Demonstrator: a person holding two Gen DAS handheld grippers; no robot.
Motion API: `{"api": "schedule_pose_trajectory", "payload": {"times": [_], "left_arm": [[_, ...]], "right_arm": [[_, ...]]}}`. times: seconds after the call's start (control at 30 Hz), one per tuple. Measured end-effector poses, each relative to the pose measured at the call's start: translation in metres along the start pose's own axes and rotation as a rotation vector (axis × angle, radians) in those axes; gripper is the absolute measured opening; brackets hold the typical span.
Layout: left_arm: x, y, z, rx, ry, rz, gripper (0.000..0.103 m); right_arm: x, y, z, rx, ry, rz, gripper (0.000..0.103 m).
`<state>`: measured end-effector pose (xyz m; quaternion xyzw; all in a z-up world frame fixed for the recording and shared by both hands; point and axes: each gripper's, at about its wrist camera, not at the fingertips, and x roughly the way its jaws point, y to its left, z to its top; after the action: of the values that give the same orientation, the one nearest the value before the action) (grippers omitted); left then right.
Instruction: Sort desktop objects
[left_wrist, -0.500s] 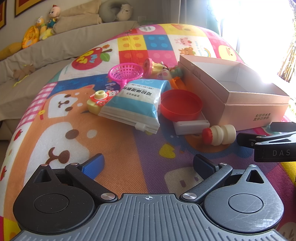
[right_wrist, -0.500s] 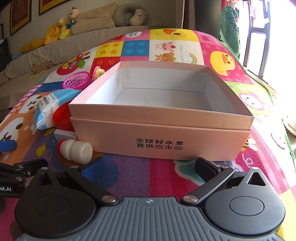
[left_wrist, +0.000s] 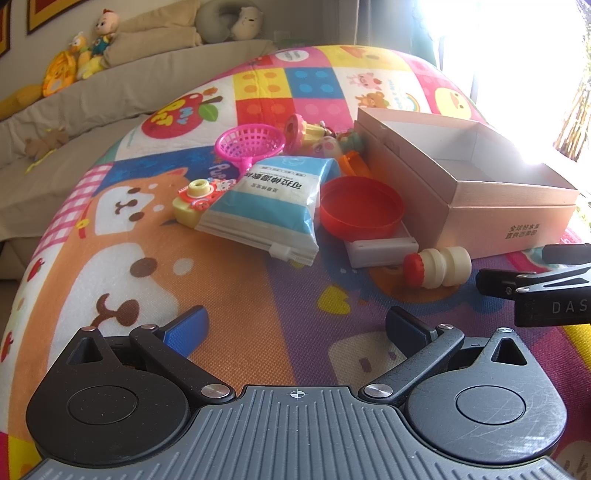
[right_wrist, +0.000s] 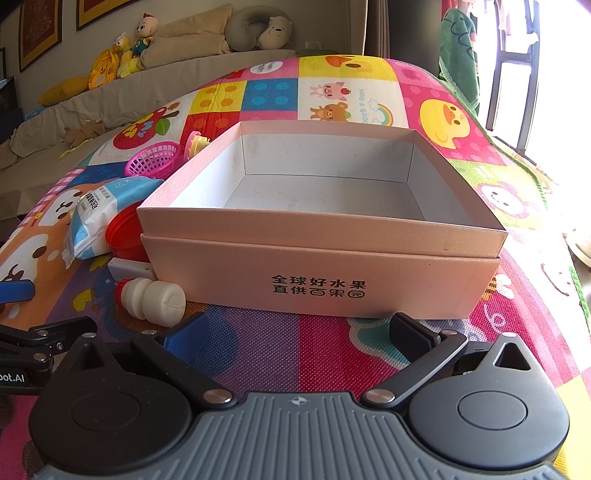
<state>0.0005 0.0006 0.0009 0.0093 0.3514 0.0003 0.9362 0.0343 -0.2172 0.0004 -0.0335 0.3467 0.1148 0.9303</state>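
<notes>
An open pink cardboard box (right_wrist: 321, 284) stands empty on the play mat; it also shows in the left wrist view (left_wrist: 509, 206). Left of it lie a white bottle with a red cap (left_wrist: 437, 266) (right_wrist: 153, 297), a white flat case (left_wrist: 382, 249), a red bowl (left_wrist: 360, 206), a blue-and-white pouch (left_wrist: 273, 199), a yellow toy camera (left_wrist: 192, 201), a pink basket scoop (left_wrist: 251, 144) and small toys (left_wrist: 317, 136). My left gripper (left_wrist: 295, 326) is open and empty above the mat. My right gripper (right_wrist: 297, 332) is open and empty in front of the box.
The colourful play mat (left_wrist: 122, 258) covers the surface and curves down at its edges. A beige sofa (left_wrist: 74, 99) with plush toys (left_wrist: 85, 55) stands behind. A bright window (left_wrist: 517, 55) is at the right. The right gripper's arm (left_wrist: 535, 284) reaches in beside the bottle.
</notes>
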Motion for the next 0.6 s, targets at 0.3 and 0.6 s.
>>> {"api": "schedule_pose_trajectory", "payload": {"times": [0.3, 0.6], "left_arm": [[0.003, 0.002, 0.005, 0.011, 0.036, -0.007, 0.103], [0.003, 0.001, 0.005, 0.023, 0.032, -0.01, 0.103]], "right_arm": [[-0.016, 0.004, -0.012, -0.018, 0.071, 0.002, 0.103], [-0.018, -0.002, -0.009, -0.055, 0.079, 0.052, 0.103]]}}
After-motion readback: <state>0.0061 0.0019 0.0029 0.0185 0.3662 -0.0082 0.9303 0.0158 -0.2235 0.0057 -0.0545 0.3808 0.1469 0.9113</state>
